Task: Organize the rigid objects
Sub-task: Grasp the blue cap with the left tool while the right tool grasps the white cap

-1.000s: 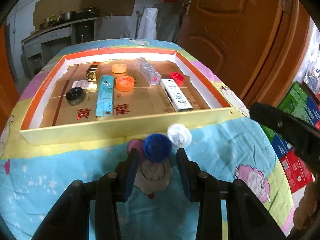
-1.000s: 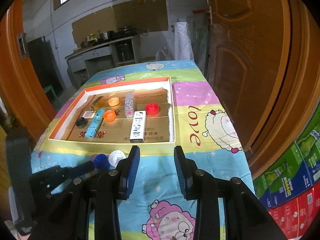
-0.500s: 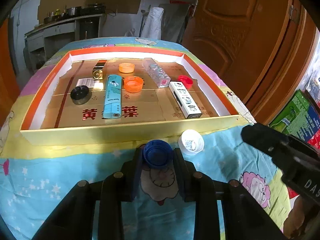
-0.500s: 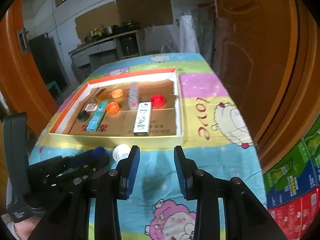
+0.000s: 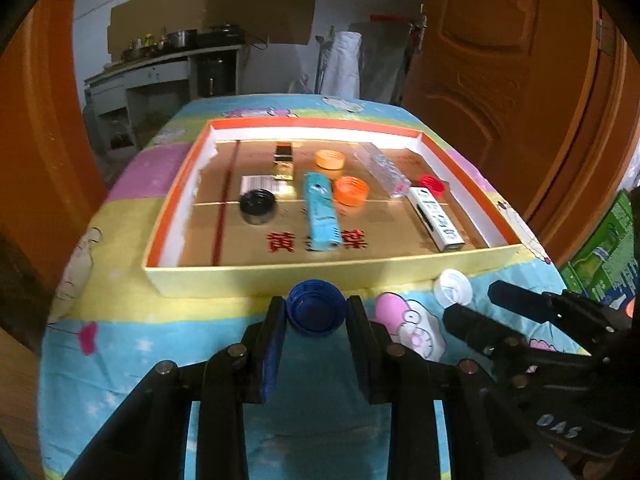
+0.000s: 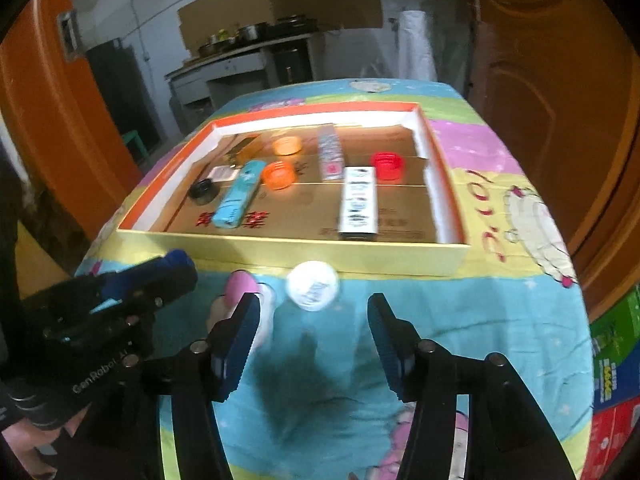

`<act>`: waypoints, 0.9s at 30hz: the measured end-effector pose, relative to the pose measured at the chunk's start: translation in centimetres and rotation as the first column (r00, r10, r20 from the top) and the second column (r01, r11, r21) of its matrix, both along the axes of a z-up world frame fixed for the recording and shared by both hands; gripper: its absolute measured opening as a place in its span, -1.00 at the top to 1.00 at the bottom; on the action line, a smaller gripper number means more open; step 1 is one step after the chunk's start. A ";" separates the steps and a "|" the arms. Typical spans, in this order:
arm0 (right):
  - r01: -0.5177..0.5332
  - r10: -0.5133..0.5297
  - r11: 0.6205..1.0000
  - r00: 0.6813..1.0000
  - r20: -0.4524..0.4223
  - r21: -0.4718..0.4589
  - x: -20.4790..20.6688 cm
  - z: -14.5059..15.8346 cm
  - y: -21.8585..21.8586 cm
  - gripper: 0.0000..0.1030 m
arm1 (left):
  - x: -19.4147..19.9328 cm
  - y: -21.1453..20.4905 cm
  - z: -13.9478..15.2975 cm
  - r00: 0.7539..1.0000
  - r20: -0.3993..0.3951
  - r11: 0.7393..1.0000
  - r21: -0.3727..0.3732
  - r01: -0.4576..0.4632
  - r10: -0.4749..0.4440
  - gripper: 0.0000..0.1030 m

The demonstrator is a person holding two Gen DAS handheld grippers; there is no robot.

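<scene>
The left gripper now pinches the blue cap, lifted toward the tray. The right gripper fingers are spreading, with the white cap at 12 o'clock, untouched.

Dim indoor light, motion blur throughout, strong fisheye warp, dark vignette at corners.

Legible markings: "GenRobot" in white on the left gripper's black body — "DAS" on the right gripper's body. Red Chinese characters, 黄 clearest, on the cardboard tray floor. "love" in red script on the tablecloth.
</scene>
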State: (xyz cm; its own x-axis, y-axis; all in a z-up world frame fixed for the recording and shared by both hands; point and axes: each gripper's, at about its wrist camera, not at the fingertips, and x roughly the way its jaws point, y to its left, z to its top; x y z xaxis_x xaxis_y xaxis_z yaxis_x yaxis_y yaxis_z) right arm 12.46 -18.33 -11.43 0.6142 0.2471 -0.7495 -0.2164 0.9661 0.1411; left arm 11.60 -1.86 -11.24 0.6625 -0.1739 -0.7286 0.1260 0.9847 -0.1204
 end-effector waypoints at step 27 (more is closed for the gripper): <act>0.027 -0.025 0.997 0.999 0.027 -0.078 0.7 0.3 1.7 0.41 | -0.4 2.4 1.5 0.998 0.050 0.999 -0.027 -0.036 0.038 0.40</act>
